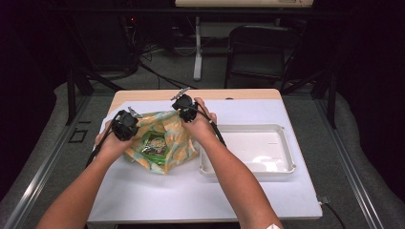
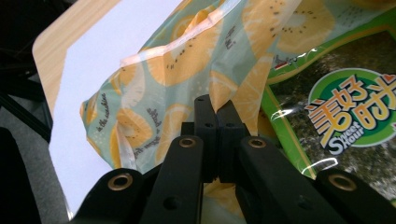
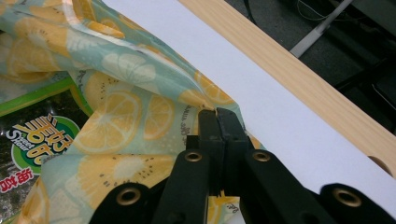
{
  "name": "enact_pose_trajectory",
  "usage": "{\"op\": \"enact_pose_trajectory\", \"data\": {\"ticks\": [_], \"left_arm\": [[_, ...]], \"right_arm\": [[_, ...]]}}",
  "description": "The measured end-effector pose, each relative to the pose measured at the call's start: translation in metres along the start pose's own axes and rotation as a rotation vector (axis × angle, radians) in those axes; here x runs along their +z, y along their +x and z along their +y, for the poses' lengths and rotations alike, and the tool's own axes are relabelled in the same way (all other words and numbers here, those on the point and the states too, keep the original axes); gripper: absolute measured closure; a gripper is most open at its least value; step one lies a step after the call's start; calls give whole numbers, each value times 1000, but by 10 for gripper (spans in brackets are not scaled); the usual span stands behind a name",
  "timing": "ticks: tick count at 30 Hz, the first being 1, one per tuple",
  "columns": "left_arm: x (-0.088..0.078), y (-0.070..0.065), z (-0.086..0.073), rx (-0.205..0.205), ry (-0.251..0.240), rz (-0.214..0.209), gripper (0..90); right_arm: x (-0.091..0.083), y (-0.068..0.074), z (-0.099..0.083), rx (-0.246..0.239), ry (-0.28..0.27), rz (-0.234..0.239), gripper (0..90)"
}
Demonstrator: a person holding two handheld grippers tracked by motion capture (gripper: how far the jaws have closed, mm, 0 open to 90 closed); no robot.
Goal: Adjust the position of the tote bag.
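A pale green cloth printed with orange citrus slices (image 1: 179, 138) lies crumpled on the white table cover, partly wrapped around a green snack packet (image 1: 155, 145). My left gripper (image 1: 128, 123) is shut on the cloth's left edge (image 2: 187, 70), beside the snack packet (image 2: 345, 116). My right gripper (image 1: 184, 106) is shut on the cloth's far corner (image 3: 140, 112), close to the wooden table edge. The packet's label (image 3: 32, 140) shows at that view's left.
A white shallow tray (image 1: 286, 160) sits to the right of the cloth, empty inside. The white table cover (image 1: 191, 195) spreads toward the near edge. Beyond the wooden table edge (image 1: 229, 94) stand a black chair (image 1: 260, 47) and a table leg (image 1: 197, 47).
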State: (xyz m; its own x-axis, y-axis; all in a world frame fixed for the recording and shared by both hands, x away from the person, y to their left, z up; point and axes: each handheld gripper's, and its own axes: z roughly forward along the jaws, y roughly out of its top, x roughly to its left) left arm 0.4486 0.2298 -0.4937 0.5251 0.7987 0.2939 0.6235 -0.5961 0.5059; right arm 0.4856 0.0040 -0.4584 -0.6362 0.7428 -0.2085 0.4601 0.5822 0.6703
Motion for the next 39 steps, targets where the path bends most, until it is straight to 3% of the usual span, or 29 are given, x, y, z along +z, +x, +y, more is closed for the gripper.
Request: {"op": "enact_pose_trajectory", "data": {"ticks": [2,5,9,12,16,24,30,39], "left_arm": [[4,-1,1,-5,11,-4,900],[7,-1,2,-11,10,-9,900],[11,-2,3,-18,17,-13,900],[13,-2,3,-24,21,-13,900],[16,0,2,-40,24,-20,900],[20,1,2,-71,20,-19,900],[22,0,3,-64,22,-26,900],[24,0,1,-73,19,-29,900]], "right_arm": [[2,2,-2,9,-8,12,810],[0,2,-2,12,-14,29,777],[-12,8,1,19,-65,57,677],[-23,14,4,19,-121,66,656],[-31,23,5,-8,-150,73,622],[-14,46,-7,-33,-83,143,538],[3,58,-13,-59,-32,179,466],[17,68,-18,-86,31,154,442]]}}
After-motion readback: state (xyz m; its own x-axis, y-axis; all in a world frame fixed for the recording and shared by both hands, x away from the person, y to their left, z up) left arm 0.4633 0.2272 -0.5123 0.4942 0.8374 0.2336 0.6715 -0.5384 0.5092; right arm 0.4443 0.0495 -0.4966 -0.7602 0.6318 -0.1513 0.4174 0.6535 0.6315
